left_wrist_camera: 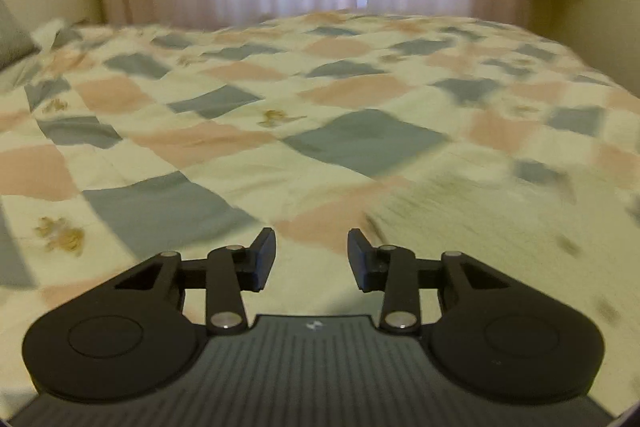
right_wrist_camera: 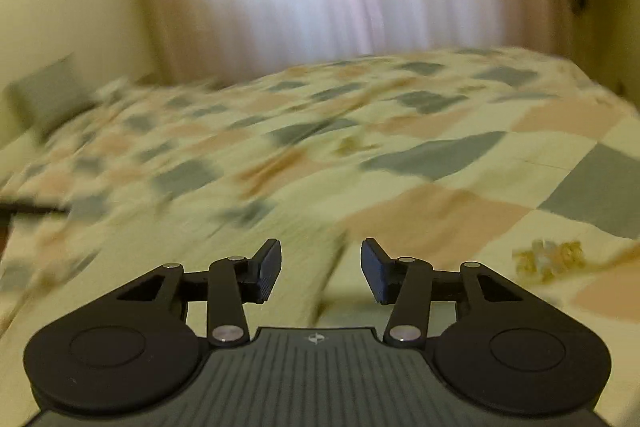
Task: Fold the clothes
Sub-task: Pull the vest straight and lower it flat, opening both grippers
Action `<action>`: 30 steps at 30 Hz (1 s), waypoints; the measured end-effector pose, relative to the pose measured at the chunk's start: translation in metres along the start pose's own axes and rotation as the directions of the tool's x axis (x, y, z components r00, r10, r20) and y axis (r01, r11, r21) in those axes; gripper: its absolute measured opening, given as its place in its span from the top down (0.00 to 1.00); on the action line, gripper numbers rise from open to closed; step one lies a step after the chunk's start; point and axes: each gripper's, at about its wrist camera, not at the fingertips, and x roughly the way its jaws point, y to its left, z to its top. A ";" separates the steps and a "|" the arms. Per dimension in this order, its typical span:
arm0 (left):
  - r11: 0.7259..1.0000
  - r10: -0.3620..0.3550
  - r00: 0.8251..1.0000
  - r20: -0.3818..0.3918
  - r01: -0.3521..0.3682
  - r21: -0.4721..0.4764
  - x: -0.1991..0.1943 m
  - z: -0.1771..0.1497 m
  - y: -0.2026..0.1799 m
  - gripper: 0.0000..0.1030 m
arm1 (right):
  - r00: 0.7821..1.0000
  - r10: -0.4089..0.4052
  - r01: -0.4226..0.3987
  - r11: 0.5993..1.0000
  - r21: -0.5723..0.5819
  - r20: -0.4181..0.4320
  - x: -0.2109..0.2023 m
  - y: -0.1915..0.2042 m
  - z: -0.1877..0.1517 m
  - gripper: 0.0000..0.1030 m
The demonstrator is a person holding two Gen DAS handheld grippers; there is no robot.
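Left gripper: jaws parted, empty. Right gripper: likewise. Checked bedspread fills all ground ahead of both. Pale speckled cloth, blurred, lies right of the left jaws; possibly the garment. Folding progress: cannot tell.

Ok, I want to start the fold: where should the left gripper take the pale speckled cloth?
Probably at its left edge, coming in low from the left: the speckled cloth lies flat on the bedspread, that edge nearest the open left gripper. Blur hides any hem.
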 end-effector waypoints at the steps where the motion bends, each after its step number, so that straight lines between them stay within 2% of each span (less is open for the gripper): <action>1: 1.000 -0.018 1.000 0.008 0.018 0.017 -0.026 -0.009 -0.006 0.66 | 1.000 0.022 -0.023 0.999 -0.039 -0.015 -0.016 0.018 -0.015 0.54; 2: 0.998 -0.059 0.998 -0.006 0.059 0.025 -0.046 -0.024 -0.020 0.66 | 0.999 0.044 -0.046 0.996 -0.078 -0.030 -0.033 0.035 -0.030 0.54; 3: 0.994 -0.100 0.994 -0.032 0.101 0.029 -0.062 -0.042 -0.033 0.65 | 0.998 0.049 -0.054 0.993 -0.103 -0.051 -0.044 0.050 -0.044 0.62; 4: 0.989 -0.140 0.988 -0.059 0.142 0.031 -0.077 -0.061 -0.046 0.65 | 0.997 0.029 -0.038 0.992 -0.119 -0.076 -0.050 0.063 -0.060 0.65; 6: 0.983 -0.169 0.978 -0.122 0.177 0.057 -0.097 -0.100 -0.069 0.65 | 0.989 -0.059 0.042 0.992 -0.122 -0.133 -0.064 0.078 -0.099 0.65; 8: 0.987 -0.111 0.978 -0.174 0.130 0.097 -0.112 -0.145 -0.086 0.65 | 0.974 -0.143 0.122 0.985 -0.124 -0.178 -0.079 0.088 -0.136 0.64; 10: 0.991 -0.062 0.983 -0.173 0.081 0.104 -0.130 -0.177 -0.091 0.64 | 0.964 -0.188 0.167 0.978 -0.121 -0.189 -0.101 0.092 -0.163 0.62; 13: 0.999 -0.004 0.985 -0.173 0.011 0.036 -0.168 -0.214 -0.095 0.64 | 0.958 -0.208 0.198 0.978 -0.073 -0.195 -0.131 0.099 -0.185 0.60; 17: 0.997 0.056 0.984 -0.171 -0.063 -0.039 -0.213 -0.236 -0.113 0.63 | 0.946 -0.246 0.248 0.969 -0.017 -0.214 -0.159 0.115 -0.199 0.59; 20: 0.994 0.067 0.985 -0.158 -0.079 -0.072 -0.244 -0.236 -0.131 0.53 | 0.937 -0.279 0.284 0.959 -0.006 -0.209 -0.179 0.132 -0.198 0.54; 22: 0.992 0.074 0.986 -0.149 -0.089 -0.095 -0.264 -0.237 -0.143 0.41 | 0.948 -0.270 0.278 0.960 0.027 -0.169 -0.197 0.141 -0.197 0.52; 23: 0.990 0.078 0.986 -0.144 -0.094 -0.106 -0.274 -0.237 -0.149 0.39 | 0.953 -0.265 0.273 0.961 0.043 -0.146 -0.207 0.147 -0.196 0.50; 25: 0.986 0.086 0.987 -0.136 -0.103 -0.128 -0.294 -0.237 -0.161 0.35 | 0.962 -0.256 0.264 0.962 0.074 -0.097 -0.228 0.159 -0.195 0.38; 26: 0.984 0.090 0.987 -0.132 -0.108 -0.139 -0.304 -0.238 -0.167 0.34 | 0.965 -0.251 0.258 0.963 0.083 -0.079 -0.237 0.165 -0.195 0.35; 30: 0.983 0.113 0.989 -0.100 -0.126 -0.136 -0.339 -0.240 -0.192 0.25 | 0.974 -0.223 0.225 0.968 0.113 -0.033 -0.272 0.182 -0.200 0.29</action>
